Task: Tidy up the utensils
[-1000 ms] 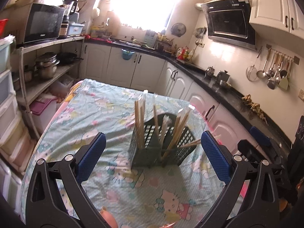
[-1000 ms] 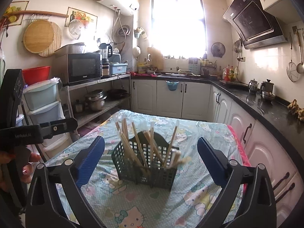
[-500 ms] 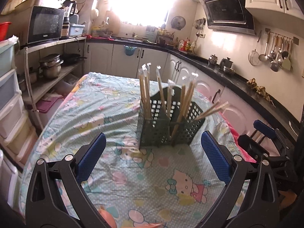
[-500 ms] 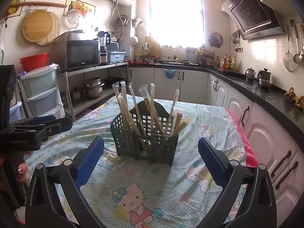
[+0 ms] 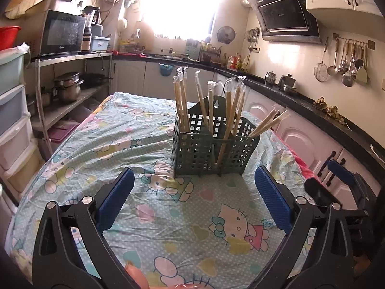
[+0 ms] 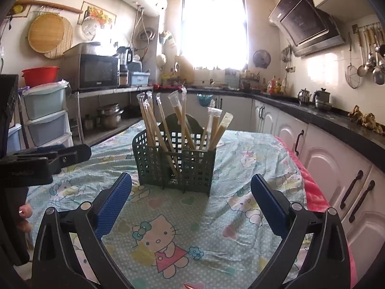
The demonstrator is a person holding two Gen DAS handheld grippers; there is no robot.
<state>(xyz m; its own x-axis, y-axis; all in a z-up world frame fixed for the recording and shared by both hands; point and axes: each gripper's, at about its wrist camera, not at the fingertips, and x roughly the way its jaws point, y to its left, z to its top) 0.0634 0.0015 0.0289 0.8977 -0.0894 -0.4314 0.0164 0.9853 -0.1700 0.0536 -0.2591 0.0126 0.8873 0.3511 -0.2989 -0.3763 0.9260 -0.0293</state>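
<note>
One green basket [image 5: 211,154] held about ten wrapped chopsticks [image 5: 210,106], and the left gripper [image 5: 192,202] and right gripper [image 6: 191,202] both had fingers spread wide, holding nothing.

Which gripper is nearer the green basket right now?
Hard to call; the right looks slightly nearer. Left gripper and right gripper both hang open short of the basket, touching nothing.

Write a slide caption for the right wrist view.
Open right gripper faces a green basket of wrapped chopsticks.
</note>
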